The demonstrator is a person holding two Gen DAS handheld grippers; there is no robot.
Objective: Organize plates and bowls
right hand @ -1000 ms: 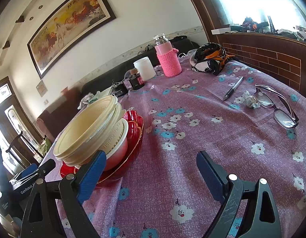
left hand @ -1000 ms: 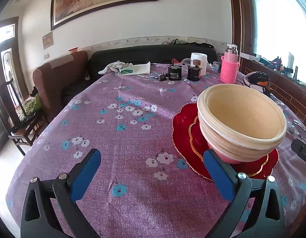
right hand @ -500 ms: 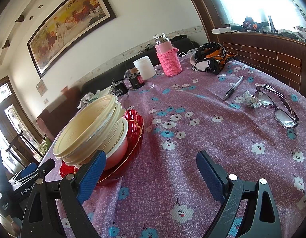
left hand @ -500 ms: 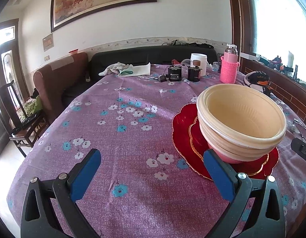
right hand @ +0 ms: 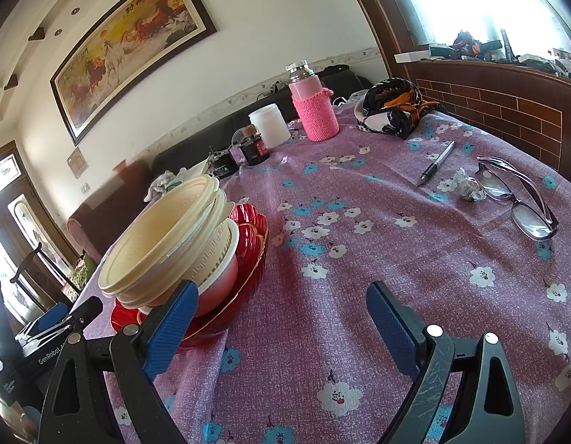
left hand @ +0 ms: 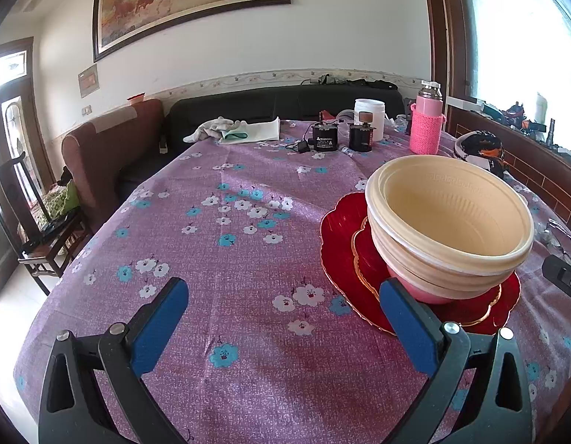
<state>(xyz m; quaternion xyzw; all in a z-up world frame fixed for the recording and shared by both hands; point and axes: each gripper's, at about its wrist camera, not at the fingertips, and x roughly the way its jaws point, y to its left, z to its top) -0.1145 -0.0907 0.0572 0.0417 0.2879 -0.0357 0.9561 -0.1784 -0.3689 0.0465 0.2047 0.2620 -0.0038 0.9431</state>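
A stack of cream bowls (left hand: 448, 222) sits in a pink bowl (left hand: 426, 292) on red scalloped plates (left hand: 341, 236) on the purple flowered tablecloth. The stack also shows in the right wrist view (right hand: 167, 248), with the red plates (right hand: 248, 222) under it. My left gripper (left hand: 281, 318) is open and empty, low over the cloth, with the stack just beyond its right finger. My right gripper (right hand: 281, 318) is open and empty, with the stack just beyond its left finger.
At the far end stand a pink-sleeved flask (left hand: 426, 125), a white jar (left hand: 368, 116), two black devices (left hand: 324, 138) and a white cloth (left hand: 229, 129). On the right lie a pen (right hand: 435, 162), glasses (right hand: 514, 199), a wrapper (right hand: 468, 187) and a patterned hat (right hand: 392, 107).
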